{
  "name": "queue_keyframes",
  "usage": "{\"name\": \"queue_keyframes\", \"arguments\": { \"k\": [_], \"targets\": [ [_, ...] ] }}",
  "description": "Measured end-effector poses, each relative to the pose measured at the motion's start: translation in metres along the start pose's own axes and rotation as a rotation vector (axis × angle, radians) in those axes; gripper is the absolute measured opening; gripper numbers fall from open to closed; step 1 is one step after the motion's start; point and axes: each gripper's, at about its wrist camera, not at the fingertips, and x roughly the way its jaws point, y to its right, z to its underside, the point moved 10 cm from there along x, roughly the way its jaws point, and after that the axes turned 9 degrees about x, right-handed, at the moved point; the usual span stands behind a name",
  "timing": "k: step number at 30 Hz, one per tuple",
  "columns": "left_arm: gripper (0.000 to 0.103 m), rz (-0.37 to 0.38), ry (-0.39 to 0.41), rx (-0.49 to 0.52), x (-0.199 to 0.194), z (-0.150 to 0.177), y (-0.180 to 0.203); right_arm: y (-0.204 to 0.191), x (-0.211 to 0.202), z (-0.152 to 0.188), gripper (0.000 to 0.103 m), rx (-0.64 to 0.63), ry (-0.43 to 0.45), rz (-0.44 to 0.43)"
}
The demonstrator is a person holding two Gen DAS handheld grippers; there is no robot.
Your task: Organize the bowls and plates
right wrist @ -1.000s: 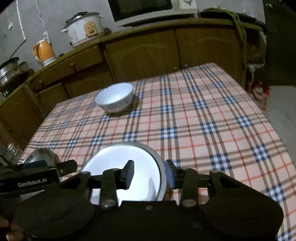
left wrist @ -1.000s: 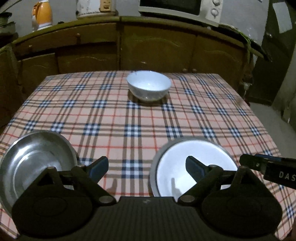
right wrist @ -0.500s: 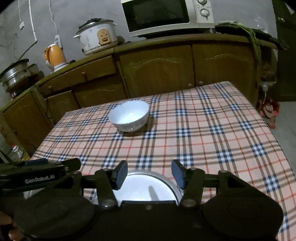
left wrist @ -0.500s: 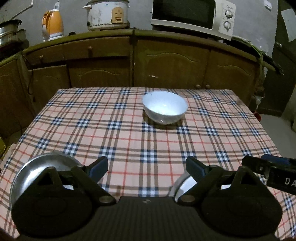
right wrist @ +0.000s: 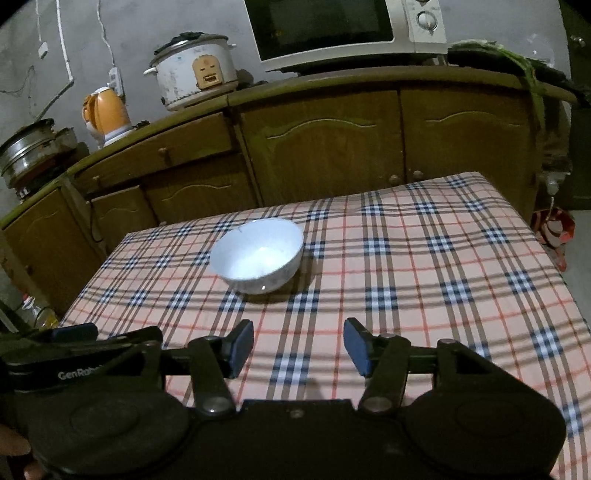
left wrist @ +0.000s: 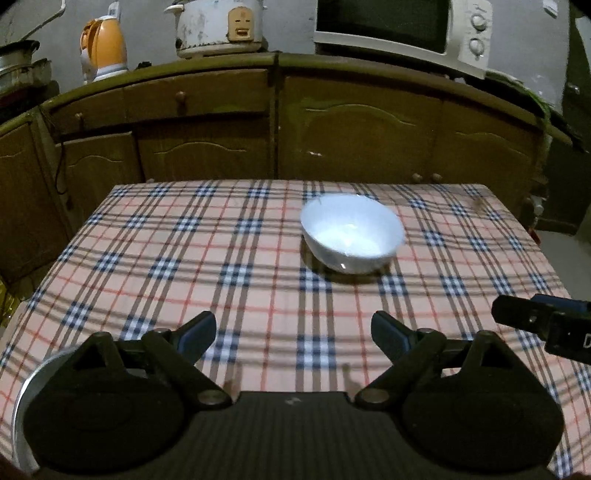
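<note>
A white bowl point(left wrist: 351, 232) point(right wrist: 258, 258) stands upright on the checked tablecloth point(left wrist: 258, 280), towards the far side of the table. My left gripper point(left wrist: 293, 326) hovers well short of it, open, with only cloth between its fingers. Only a sliver of a steel plate's rim point(left wrist: 26, 387) shows at the bottom left, mostly hidden behind that gripper's body. My right gripper point(right wrist: 300, 345) is also short of the bowl; its jaws are opening, with nothing between them. Each gripper's tip shows at the edge of the other's view.
Brown cabinets point(left wrist: 332, 129) run behind the table. On them stand a rice cooker point(right wrist: 195, 74), an orange kettle point(right wrist: 107, 114) and a microwave point(right wrist: 343, 29). The table's right edge point(right wrist: 546, 258) drops to the floor.
Both grippers have drawn back and tipped up, so the white plate and most of the steel plate have dropped out of view. The right jaws have widened, off the white plate's rim.
</note>
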Motion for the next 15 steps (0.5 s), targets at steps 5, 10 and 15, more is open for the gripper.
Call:
{"name": "queue_keyframes", "arguments": {
  "k": [5, 10, 15],
  "targets": [
    [0.093, -0.019, 0.006, -0.025, 0.034, -0.024, -0.01, -0.001, 0.046, -0.024, 0.068, -0.001, -0.019, 0.006],
    [0.091, -0.039, 0.006, -0.017, 0.075, -0.048, -0.012, -0.002, 0.097, -0.041, 0.068, 0.05, -0.055, 0.002],
    [0.082, -0.048, -0.006, -0.006, 0.111, -0.064, -0.014, -0.008, 0.143, -0.046, 0.068, 0.059, -0.094, 0.011]
  ]
}}
